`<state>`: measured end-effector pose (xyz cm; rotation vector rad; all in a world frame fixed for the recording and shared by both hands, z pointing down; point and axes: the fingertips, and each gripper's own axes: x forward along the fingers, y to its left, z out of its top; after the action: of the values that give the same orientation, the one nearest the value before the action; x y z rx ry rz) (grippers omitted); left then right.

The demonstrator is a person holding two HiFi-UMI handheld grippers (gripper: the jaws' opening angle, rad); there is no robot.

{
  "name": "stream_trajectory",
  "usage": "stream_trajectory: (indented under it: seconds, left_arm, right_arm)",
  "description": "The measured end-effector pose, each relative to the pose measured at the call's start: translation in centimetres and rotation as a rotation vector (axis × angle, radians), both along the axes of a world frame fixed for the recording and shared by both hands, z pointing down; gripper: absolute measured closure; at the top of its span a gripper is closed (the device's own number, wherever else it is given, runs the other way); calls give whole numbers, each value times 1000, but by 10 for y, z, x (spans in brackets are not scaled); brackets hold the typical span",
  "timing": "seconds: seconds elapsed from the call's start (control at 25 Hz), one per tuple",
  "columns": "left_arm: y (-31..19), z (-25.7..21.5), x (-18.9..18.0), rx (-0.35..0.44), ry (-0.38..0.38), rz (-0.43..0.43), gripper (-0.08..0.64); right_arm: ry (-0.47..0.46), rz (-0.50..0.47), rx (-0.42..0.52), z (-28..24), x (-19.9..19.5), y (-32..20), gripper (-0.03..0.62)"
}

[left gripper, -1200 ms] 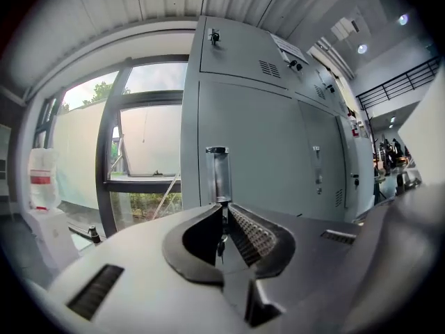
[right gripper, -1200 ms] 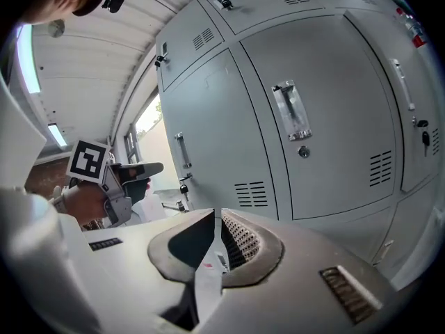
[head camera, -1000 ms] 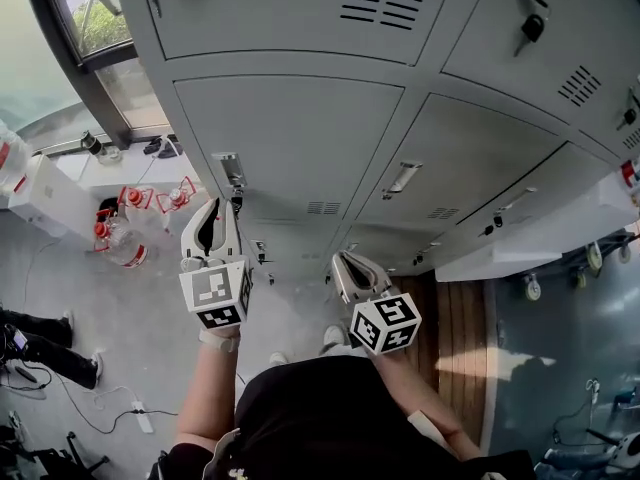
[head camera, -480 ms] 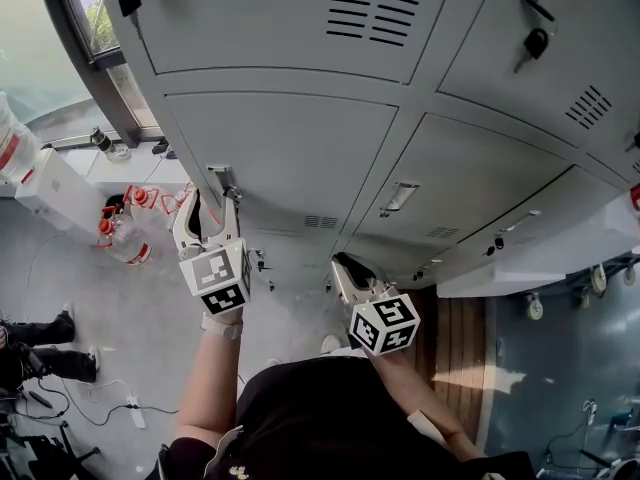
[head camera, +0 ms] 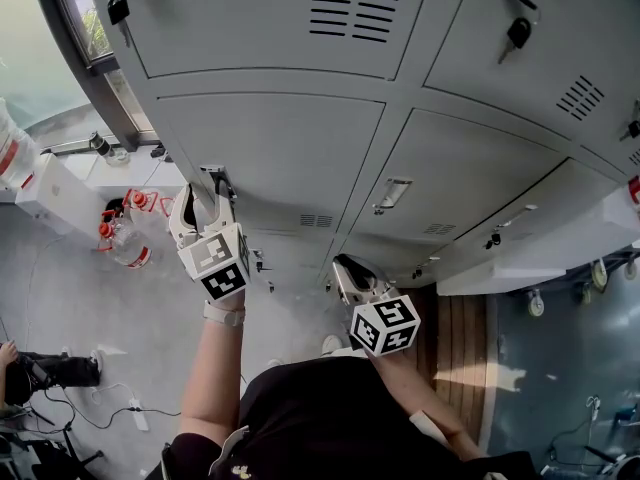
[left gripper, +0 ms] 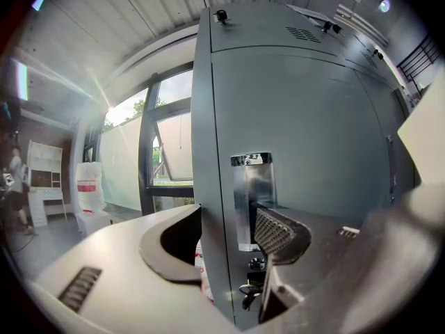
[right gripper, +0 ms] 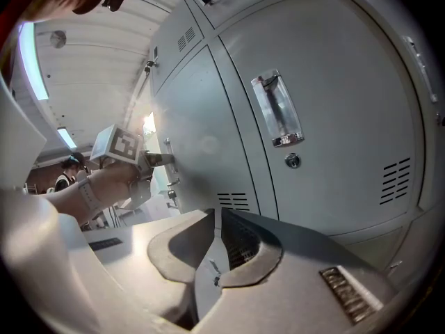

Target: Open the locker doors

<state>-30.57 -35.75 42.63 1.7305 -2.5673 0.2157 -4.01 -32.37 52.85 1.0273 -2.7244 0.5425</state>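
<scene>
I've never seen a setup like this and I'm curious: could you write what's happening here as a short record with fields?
Place: grey lockers, doors in front look shut
Left tongs: open, jaws just been opening, door edge and metal handle between them
Right tongs: shut, empty, touching nothing
Keys: hanging from upper locks

Lit brightly and evenly by daylight from the window [head camera: 88, 28] at the head view's upper left. Flares into a starburst of glare beside the glass in the left gripper view. Bends the straight edges of the locker doors [head camera: 270, 138] into curves, darkening to black at both gripper views' corners. Softens the nearest foreground; keeps the grey panels sharp. Casts only faint shadows.
</scene>
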Motion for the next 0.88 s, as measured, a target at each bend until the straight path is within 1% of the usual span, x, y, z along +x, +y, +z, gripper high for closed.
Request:
stream_trajectory:
  seconds: [0.12,0.32,0.48,0.56,0.76,0.88]
  left_arm:
    - [0,3,-3,-3,53,9,337]
    - [-4,12,4,-33,116,73,337]
    - [1,13,5,-34,167,106,345]
    - [4,13,7,-28,188,135,359]
    - [17,14,18,-24,247,230,422]
    - [29,14,23,-28,257,275,423]
  right_arm:
    - [0,9,-1,1,1,4,538]
    - [0,16,-1,2,-2,13,538]
    - [2,20,2,1,-7,23,538]
    - [9,27,7,1,-9,28,538]
    - [4,53,-8,4,-13,46,538]
    - [6,71,-9,5,-18,58,538]
